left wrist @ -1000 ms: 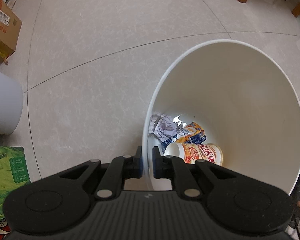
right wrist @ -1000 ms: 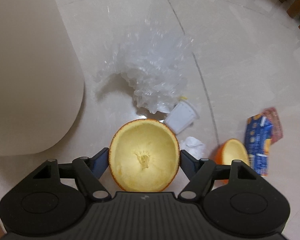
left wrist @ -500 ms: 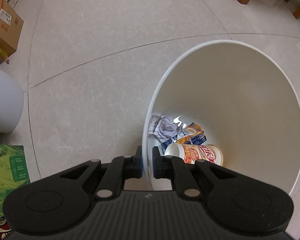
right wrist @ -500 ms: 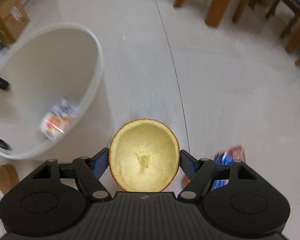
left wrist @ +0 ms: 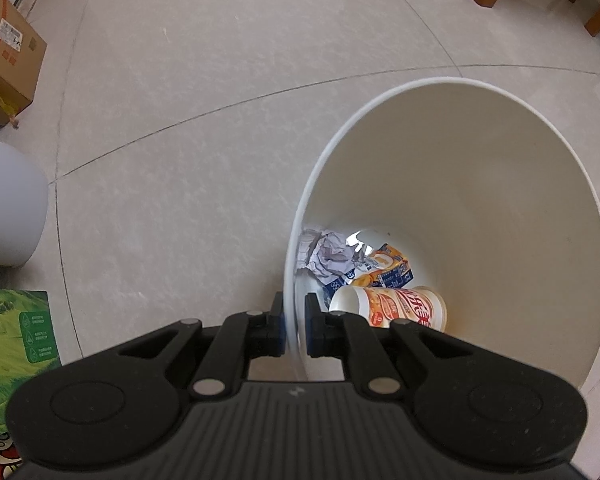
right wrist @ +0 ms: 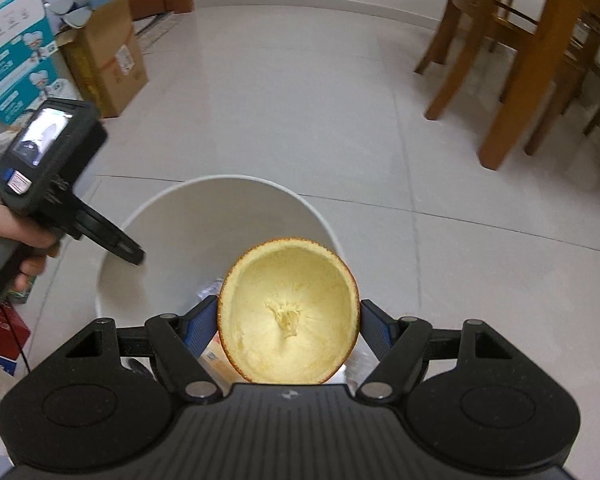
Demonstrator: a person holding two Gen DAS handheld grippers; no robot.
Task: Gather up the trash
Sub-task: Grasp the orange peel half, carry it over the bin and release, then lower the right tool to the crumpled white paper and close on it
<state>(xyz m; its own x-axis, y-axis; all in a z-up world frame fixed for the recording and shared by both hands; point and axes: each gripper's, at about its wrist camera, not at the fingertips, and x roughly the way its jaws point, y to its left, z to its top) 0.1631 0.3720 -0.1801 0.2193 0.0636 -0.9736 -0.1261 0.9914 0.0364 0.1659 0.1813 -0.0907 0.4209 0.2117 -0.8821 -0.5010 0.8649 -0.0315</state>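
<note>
My left gripper is shut on the near rim of the white trash bin, one finger outside and one inside. At the bin's bottom lie a crumpled paper, a blue-orange carton and an orange-printed cup. In the right wrist view my right gripper is shut on a hollow orange peel half, its pale inside facing the camera, held above the bin. The left gripper's body shows there at the bin's left rim, in a person's hand.
Cardboard boxes and printed cartons stand at the left. Wooden chair and table legs rise at the right. A white rounded container and a green box sit left of the bin on the tiled floor.
My right gripper swung with the peel from the floor litter to above the bin. The left gripper kept its hold on the rim.
</note>
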